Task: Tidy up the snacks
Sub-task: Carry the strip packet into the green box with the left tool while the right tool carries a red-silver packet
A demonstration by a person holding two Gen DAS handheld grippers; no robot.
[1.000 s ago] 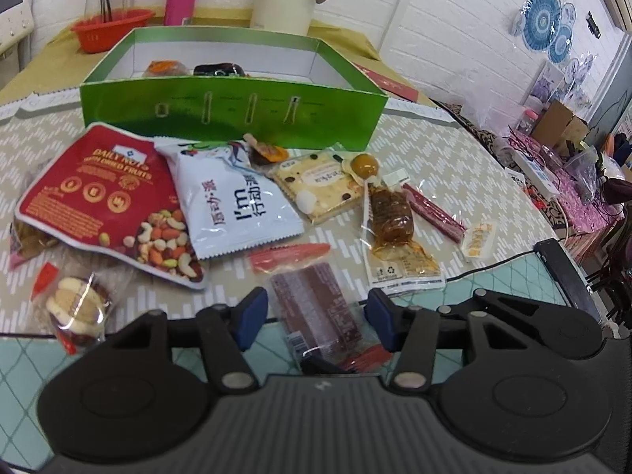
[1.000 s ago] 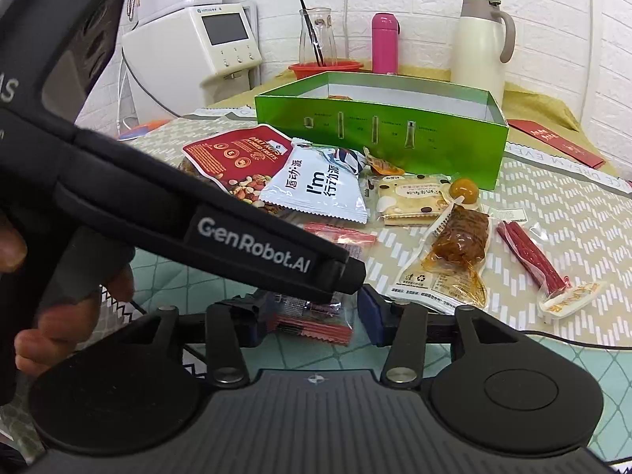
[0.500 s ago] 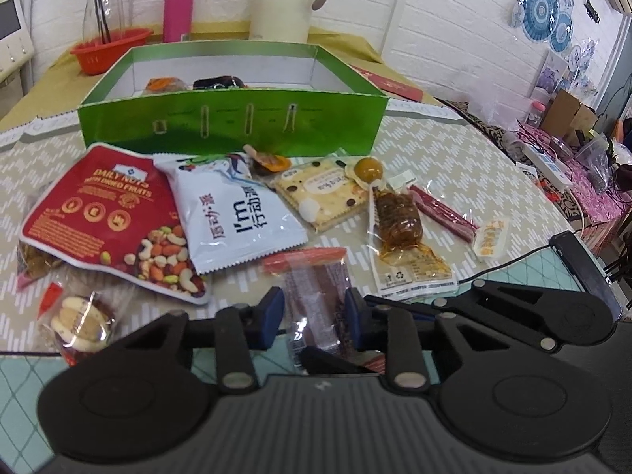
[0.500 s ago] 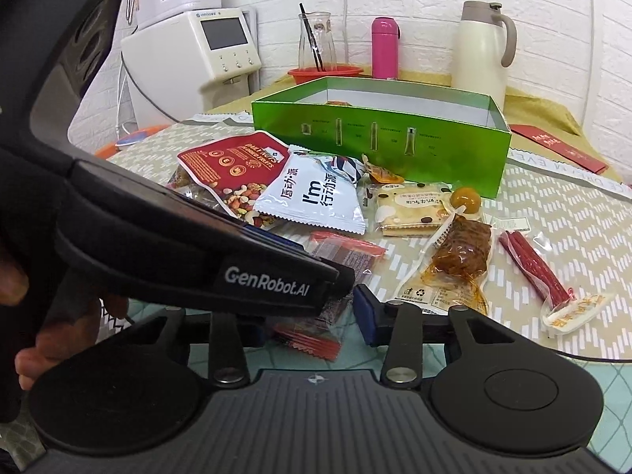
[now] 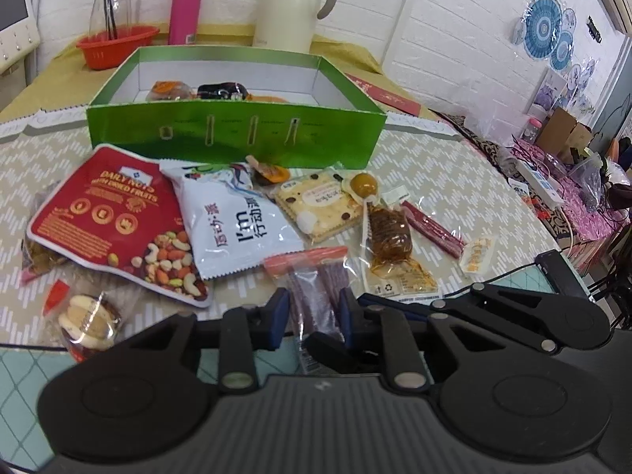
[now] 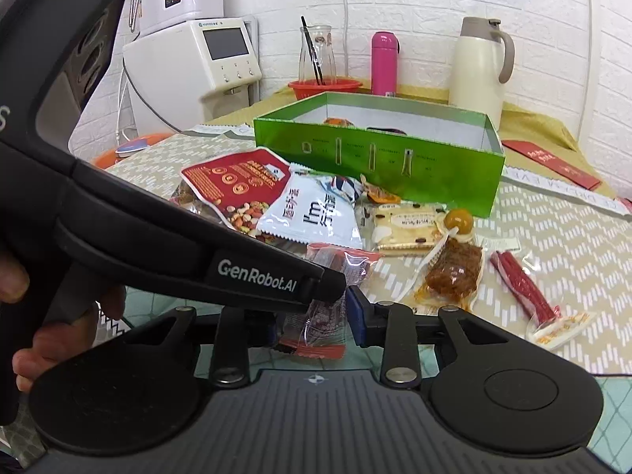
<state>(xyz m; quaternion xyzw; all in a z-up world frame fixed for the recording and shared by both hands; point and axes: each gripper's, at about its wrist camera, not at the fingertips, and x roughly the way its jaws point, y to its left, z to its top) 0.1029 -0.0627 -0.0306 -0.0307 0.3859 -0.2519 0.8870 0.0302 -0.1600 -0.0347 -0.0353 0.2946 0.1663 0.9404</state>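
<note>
A clear packet of dark red strips (image 5: pixel 316 300) stands tilted up off the table, with my left gripper (image 5: pixel 312 312) shut on it and its jaws still closing. In the right wrist view the left gripper (image 6: pixel 331 286) crosses from the left and pinches the packet (image 6: pixel 316 324) near its middle. My right gripper (image 6: pixel 314 322) straddles the packet's lower end. Its jaws are closing, and its pads do not clearly press the packet. The green box (image 5: pixel 237 134) stands open behind, with a few snacks inside. A red nut bag (image 5: pixel 110 213) and a white bag (image 5: pixel 233 221) lie in front of it.
A cracker pack (image 5: pixel 320 205), brown snack (image 5: pixel 389 233), red sausage sticks (image 5: pixel 430 225) and a round nut packet (image 5: pixel 87 324) lie around. A cream jug (image 5: pixel 292 4), pink bottle (image 5: pixel 185 4) and red basket (image 5: pixel 116 45) stand behind the box. A person's hand (image 6: pixel 23 316) holds the left gripper.
The left jaws closed from wide apart onto the strip packet, which tipped up from lying flat. The right jaws narrowed around its lower end. Neither hand shifted much.
</note>
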